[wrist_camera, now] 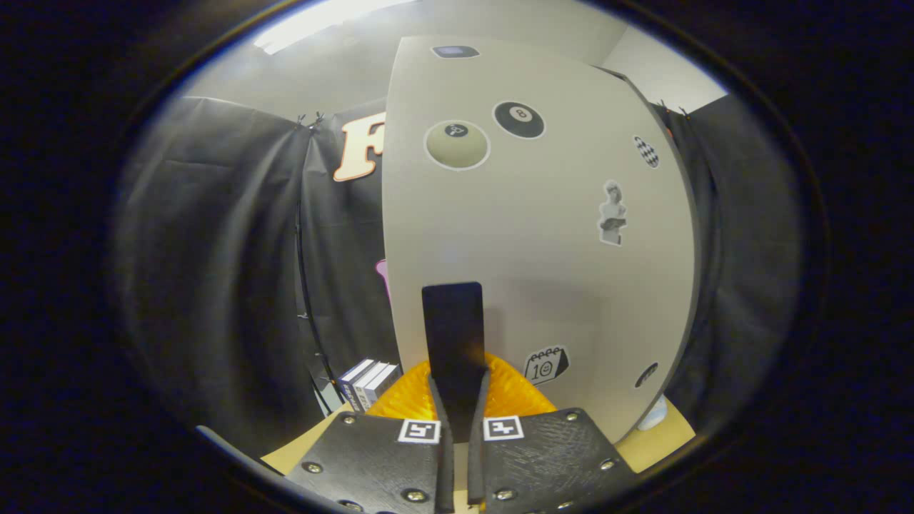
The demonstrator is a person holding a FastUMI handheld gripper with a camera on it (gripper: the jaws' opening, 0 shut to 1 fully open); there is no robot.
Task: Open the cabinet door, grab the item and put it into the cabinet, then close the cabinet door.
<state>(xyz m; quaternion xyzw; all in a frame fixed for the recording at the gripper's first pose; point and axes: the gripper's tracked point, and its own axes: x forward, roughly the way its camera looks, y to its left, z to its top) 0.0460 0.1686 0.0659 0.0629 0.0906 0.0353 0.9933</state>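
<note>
An off-white cabinet door [543,235] with several stickers stands close in front of me. A dark flat handle [452,321] sticks up from the door's lower part, and its lower end runs down between my fingers. My gripper [459,400] is shut on that handle, with both fingers pressed against its sides. The cabinet's darker side edge [696,271] shows along the right of the door. I cannot tell whether the door is ajar. The item for the cabinet is hidden from me.
Several small boxes [368,382] stand on the tan table [660,439] just left of the cabinet. A pale rounded thing [653,415] sits at the cabinet's right foot. Black cloth walls close in on both sides.
</note>
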